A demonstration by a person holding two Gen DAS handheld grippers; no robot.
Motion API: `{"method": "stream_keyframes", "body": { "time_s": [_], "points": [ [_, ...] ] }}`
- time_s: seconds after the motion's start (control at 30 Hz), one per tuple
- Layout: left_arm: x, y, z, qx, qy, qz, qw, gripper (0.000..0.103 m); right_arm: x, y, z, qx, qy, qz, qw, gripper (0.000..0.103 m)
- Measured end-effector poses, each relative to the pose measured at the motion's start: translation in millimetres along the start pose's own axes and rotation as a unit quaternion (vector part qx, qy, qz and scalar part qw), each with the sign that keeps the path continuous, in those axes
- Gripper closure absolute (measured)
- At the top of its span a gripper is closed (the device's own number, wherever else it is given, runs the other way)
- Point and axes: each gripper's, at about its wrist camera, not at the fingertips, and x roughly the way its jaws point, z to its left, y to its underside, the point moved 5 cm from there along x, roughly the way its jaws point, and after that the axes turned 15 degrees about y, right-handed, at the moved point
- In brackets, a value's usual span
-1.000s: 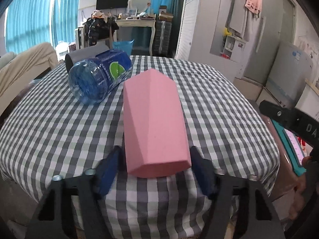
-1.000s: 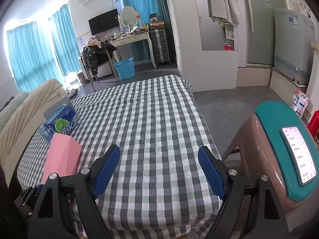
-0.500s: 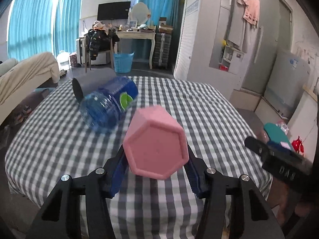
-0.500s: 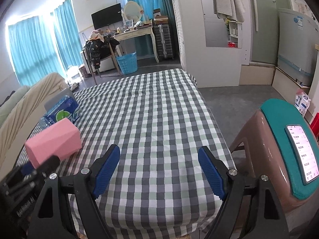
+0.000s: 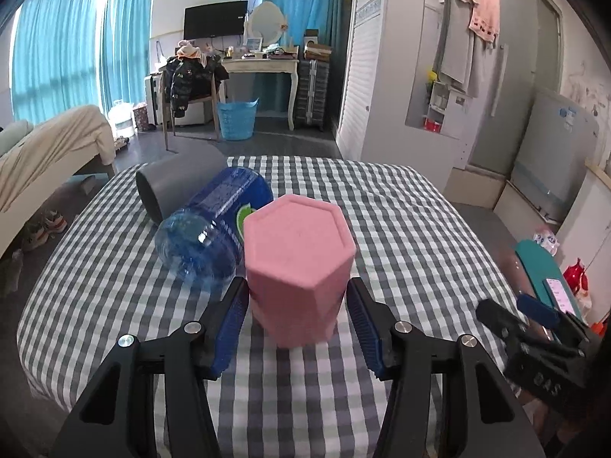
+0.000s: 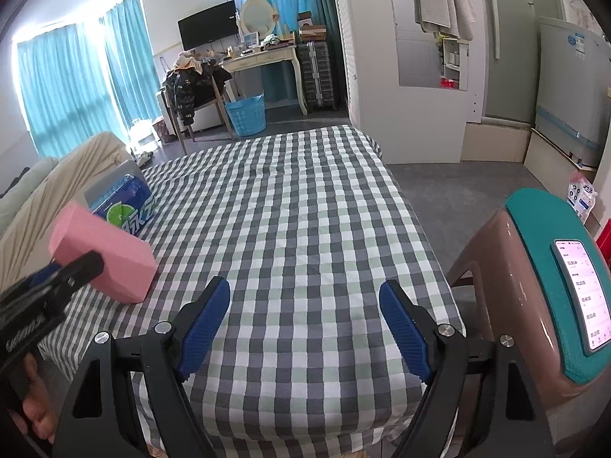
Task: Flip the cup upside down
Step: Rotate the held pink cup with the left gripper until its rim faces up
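A pink hexagonal cup [image 5: 299, 267] is held between the blue pads of my left gripper [image 5: 298, 316], closed base facing up and toward the camera, tilted above the checked tablecloth [image 5: 401, 229]. Its mouth is hidden. In the right wrist view the cup [image 6: 103, 252] is at the left, tilted, with the left gripper on it. My right gripper [image 6: 305, 324] is open and empty over the table's near right part.
A blue water bottle [image 5: 214, 229] lies on its side just left of the cup, with a grey cup [image 5: 172, 183] lying behind it. A brown stool with a teal pad and a phone [image 6: 580, 294] stands right of the table.
The left gripper has lifted the pink cup off the table and turned it, so its closed base now faces up. The right gripper has stayed open and nearly still.
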Motion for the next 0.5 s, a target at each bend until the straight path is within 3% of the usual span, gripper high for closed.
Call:
{"method": "stream_keyframes", "body": {
  "time_s": [0.2, 0.3, 0.5],
  "points": [
    [0, -2, 1, 0.017, 0.012, -0.011, 0.9997, 0.046, -1, 1, 1, 0.000, 0.003, -0.002, 1.000, 0.023],
    [1, -4, 2, 0.020, 0.003, -0.013, 0.9997, 0.030, 0, 0, 1, 0.000, 0.004, -0.003, 1.000, 0.023],
    [17, -6, 2, 0.040, 0.005, -0.013, 0.9991, 0.029, 1, -2, 5, -0.006, 0.006, -0.003, 1.000, 0.023]
  ]
}}
